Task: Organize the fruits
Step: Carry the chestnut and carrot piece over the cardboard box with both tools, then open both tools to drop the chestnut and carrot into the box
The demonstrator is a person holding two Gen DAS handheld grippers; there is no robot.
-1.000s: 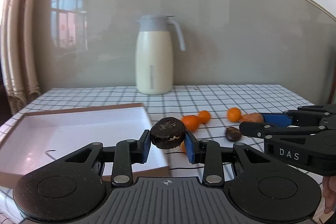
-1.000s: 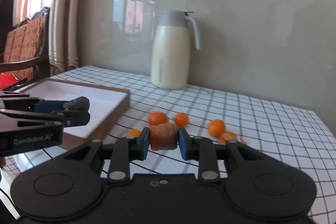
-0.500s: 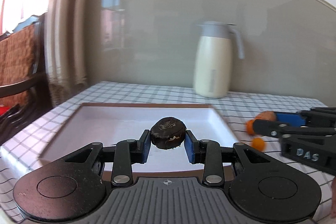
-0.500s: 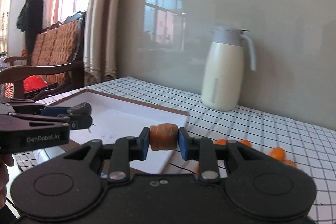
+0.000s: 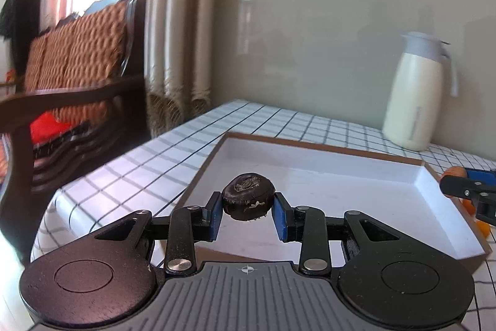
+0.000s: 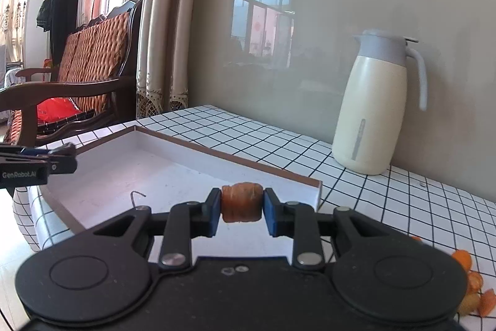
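My left gripper [image 5: 248, 211] is shut on a dark brown round fruit [image 5: 248, 196] and hangs over the near left part of the white tray [image 5: 341, 185]. My right gripper [image 6: 242, 208] is shut on an orange-brown chunk of fruit [image 6: 241, 202] above the tray's [image 6: 130, 172] near right side. In the left wrist view the right gripper's tips [image 5: 465, 186] enter from the right with the orange-brown fruit [image 5: 455, 172]. The left gripper [image 6: 62, 157] shows at the left edge of the right wrist view with the dark fruit [image 6: 63, 148].
A cream thermos jug [image 6: 376, 110] stands at the back of the checked tablecloth [image 6: 387, 200]. Orange fruit pieces [image 6: 471, 281] lie at the right of the table. A wooden armchair [image 6: 77, 76] and curtains [image 6: 161, 20] stand beyond the table's left edge.
Both grippers have swung left from the scattered oranges to over the white tray, each still holding its fruit. The oranges have slid out to the right edge of both views.
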